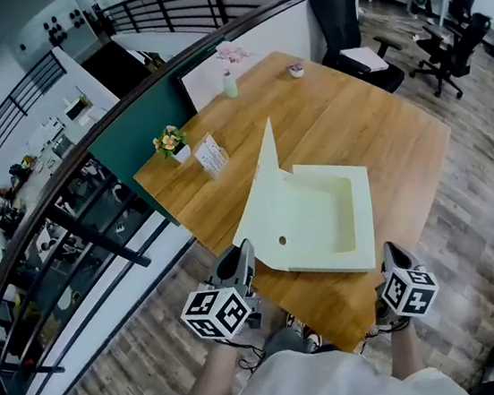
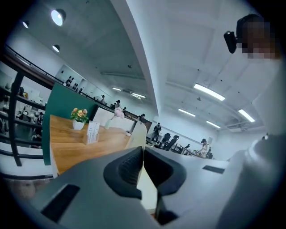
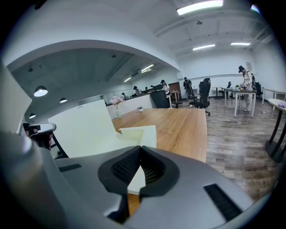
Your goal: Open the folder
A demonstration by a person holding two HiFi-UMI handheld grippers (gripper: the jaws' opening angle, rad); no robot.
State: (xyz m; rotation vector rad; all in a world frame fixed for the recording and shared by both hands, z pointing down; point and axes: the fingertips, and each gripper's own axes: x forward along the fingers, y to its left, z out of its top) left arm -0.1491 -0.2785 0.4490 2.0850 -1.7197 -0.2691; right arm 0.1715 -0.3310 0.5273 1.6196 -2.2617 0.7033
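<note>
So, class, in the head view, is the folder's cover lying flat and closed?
No: the folder's cover stands tilted up off its base on the wooden table.

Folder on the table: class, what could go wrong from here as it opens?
1. The left gripper pinches only the thin edge of the raised cover; the sheet could slip out or crease.
2. The right gripper holds just one corner of the base, so it might lift or slide on the table.
</note>
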